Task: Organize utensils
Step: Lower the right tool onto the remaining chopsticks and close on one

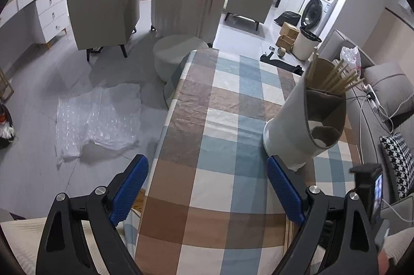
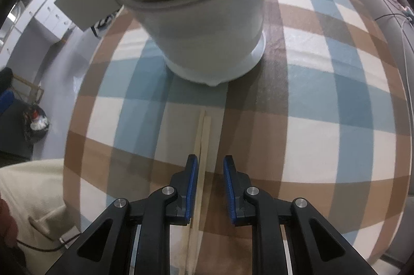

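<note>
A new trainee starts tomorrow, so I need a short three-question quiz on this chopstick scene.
1. True or false: the holder is empty.
2. What lies on the cloth between the right tongs? A) a spoon B) chopsticks C) nothing
3. Fill in: the left tongs are ____ (open or shut).

Key: 1 false; 2 B; 3 open.
</note>
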`<action>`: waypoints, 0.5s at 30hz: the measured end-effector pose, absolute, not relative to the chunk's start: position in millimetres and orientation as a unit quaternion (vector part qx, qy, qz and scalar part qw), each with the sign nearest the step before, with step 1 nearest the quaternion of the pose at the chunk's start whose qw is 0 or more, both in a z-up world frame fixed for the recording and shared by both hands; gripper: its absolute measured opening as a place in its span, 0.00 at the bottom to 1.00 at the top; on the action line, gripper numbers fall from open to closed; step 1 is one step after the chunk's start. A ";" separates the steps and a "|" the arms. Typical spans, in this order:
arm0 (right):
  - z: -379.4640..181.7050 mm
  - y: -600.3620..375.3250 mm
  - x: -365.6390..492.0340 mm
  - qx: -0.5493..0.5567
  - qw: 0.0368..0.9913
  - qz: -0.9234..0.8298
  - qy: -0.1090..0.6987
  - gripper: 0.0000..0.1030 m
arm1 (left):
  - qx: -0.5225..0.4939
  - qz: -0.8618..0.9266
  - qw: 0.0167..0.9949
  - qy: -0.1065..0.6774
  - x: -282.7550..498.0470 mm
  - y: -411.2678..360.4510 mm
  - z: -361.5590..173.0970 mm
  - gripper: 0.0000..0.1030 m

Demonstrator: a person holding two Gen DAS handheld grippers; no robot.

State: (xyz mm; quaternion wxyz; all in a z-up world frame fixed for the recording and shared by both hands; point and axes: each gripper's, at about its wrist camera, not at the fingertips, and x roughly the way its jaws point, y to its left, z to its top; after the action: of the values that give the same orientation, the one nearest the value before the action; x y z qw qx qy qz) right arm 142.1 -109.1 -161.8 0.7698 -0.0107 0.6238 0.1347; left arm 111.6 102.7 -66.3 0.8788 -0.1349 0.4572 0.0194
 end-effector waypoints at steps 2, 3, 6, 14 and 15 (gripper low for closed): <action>-166.9 -103.9 140.5 -0.025 0.765 0.136 0.629 0.18 | -0.136 0.022 0.877 0.461 112.5 102.8 -68.1 0.87; -168.6 -101.7 139.4 -0.034 0.764 0.137 0.630 0.17 | -0.136 0.021 0.876 0.463 112.8 102.8 -68.9 0.87; -165.8 -94.9 136.9 -0.078 0.768 0.125 0.623 0.17 | -0.135 0.022 0.874 0.466 114.1 103.4 -70.3 0.87; -167.6 -95.1 143.9 -0.071 0.765 0.123 0.628 0.17 | -0.134 0.023 0.869 0.476 117.7 102.9 -75.1 0.87; -168.0 -94.5 145.1 -0.068 0.766 0.124 0.627 0.17 | -0.135 0.024 0.868 0.476 117.6 103.4 -75.4 0.87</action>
State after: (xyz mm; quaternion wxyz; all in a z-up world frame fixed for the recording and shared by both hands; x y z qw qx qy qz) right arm 145.1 -94.5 -168.0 0.7662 -0.0679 0.6269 0.1241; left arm 117.6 103.4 -75.4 0.8685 -0.1347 0.4765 0.0243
